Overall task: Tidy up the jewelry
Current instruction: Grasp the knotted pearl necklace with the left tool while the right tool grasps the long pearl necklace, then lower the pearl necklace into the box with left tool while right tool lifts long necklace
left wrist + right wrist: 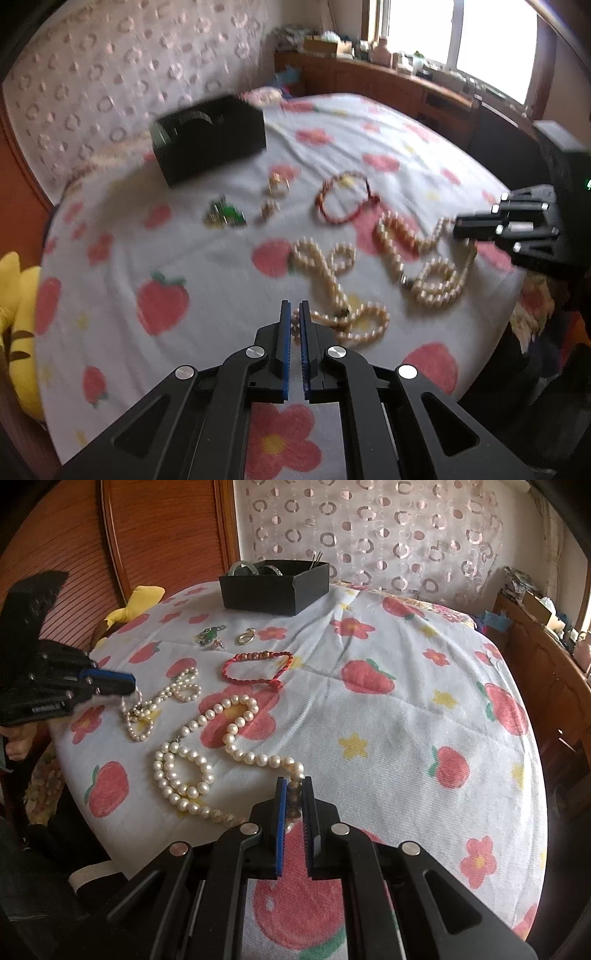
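Note:
Jewelry lies on a strawberry-print bedspread. My left gripper is shut on the near end of a thin pearl strand; the right wrist view shows it at the left, with the strand trailing from its tips. My right gripper is shut on one end of the big pearl necklace, with beads pinched between its blue pads. It appears at the right in the left wrist view, on that necklace. Beyond lie a red cord bracelet and an open black box.
A green brooch, a gold clasp and a small earring lie between the bracelet and the box. A yellow plush toy sits off the bed's left edge. A wooden dresser stands under the window.

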Demonstrator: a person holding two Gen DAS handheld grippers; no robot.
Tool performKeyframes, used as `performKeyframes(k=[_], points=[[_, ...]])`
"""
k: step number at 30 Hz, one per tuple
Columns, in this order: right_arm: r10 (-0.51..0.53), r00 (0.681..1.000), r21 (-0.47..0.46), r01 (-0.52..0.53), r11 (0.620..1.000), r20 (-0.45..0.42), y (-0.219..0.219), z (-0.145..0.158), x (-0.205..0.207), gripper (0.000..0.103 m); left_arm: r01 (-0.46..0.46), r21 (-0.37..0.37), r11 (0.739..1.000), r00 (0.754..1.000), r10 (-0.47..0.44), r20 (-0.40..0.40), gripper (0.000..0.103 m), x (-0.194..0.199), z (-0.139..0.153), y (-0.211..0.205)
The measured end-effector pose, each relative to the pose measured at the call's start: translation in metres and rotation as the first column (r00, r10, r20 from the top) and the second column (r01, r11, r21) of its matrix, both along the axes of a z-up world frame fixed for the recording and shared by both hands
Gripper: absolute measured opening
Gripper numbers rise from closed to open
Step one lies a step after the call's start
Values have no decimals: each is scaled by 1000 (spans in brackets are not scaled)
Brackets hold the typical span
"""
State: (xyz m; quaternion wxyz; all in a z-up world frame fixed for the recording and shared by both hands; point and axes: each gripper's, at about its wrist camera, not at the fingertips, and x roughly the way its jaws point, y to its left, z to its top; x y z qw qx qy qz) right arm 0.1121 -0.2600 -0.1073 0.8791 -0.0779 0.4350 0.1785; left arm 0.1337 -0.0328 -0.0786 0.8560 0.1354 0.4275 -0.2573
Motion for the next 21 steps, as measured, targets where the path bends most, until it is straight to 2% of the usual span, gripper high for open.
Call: performKeyframes(k=[6,9,21], points=[[4,1000,4,-4,1000,6,0,1,0,8,-11,-23,1000,997,12,75,4,1,30,2],[14,999,19,-15,1000,41,3,11,-4,8,-14,-43,999,994,19,106,4,2,47,5],[80,966,1,-83,997,245,25,105,9,8,-25,-102,994,965,51,257,4,24,122,4]])
